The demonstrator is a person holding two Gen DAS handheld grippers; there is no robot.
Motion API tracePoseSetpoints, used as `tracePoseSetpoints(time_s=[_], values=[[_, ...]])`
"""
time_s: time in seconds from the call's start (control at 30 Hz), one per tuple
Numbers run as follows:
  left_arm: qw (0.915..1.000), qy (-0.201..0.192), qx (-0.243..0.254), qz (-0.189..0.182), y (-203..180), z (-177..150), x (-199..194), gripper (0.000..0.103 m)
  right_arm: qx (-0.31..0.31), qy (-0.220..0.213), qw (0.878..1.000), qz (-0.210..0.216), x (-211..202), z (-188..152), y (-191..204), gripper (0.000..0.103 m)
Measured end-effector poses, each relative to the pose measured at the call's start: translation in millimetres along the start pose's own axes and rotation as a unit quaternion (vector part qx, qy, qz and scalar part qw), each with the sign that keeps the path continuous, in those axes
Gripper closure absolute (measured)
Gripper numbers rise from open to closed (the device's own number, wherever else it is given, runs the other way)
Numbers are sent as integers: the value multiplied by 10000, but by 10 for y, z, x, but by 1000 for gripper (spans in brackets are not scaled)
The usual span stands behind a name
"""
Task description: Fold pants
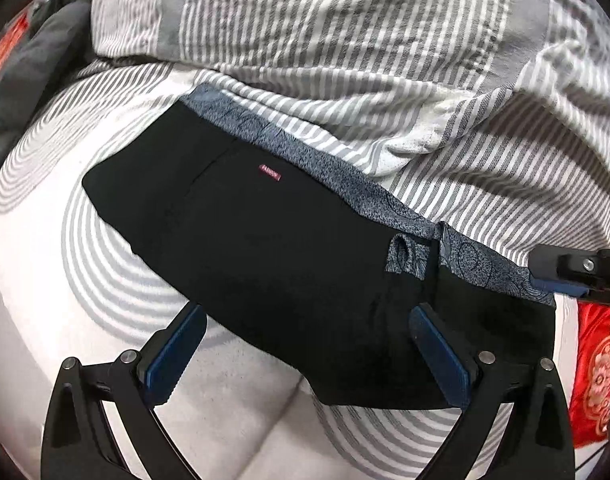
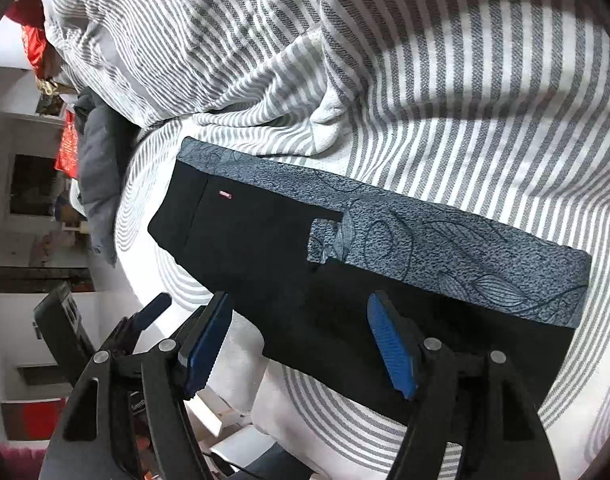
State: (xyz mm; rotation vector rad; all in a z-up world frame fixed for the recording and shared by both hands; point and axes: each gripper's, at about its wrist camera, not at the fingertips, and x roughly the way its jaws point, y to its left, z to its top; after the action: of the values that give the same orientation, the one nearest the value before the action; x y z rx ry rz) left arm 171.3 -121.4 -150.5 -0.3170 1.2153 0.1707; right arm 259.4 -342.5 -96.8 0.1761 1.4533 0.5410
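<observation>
Black pants (image 1: pixel 273 248) with a blue-grey leaf-print band and a small red label (image 1: pixel 270 173) lie folded flat on a striped bed. They also show in the right wrist view (image 2: pixel 289 264). My left gripper (image 1: pixel 305 328) is open and empty, hovering over the near edge of the pants. My right gripper (image 2: pixel 299 320) is open and empty above the near edge of the pants. Its fingers (image 1: pixel 561 276) show at the right edge of the left wrist view, next to the printed band; I cannot tell whether they touch it.
A rumpled grey-and-white striped duvet (image 1: pixel 345 60) is bunched behind the pants. The sheet (image 1: pixel 85 280) has ring patterns. A dark grey garment (image 2: pixel 101 184) lies at the bed's far end. Red cloth (image 1: pixel 597 360) lies at the right. The bed edge and room furniture (image 2: pixel 33 280) are at the left.
</observation>
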Motion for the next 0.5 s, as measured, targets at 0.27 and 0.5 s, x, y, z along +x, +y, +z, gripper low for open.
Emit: tracePoseSetpoints(time_s=[0.27,0.5], values=[[9991,179,257,-286,-485,-140,267,1,-817,621,9934,-519,298,547,115,30],[9991,172,155,-357,-651,-196,527,15,-1787,1526,9693,-717,1010,739,457,43]])
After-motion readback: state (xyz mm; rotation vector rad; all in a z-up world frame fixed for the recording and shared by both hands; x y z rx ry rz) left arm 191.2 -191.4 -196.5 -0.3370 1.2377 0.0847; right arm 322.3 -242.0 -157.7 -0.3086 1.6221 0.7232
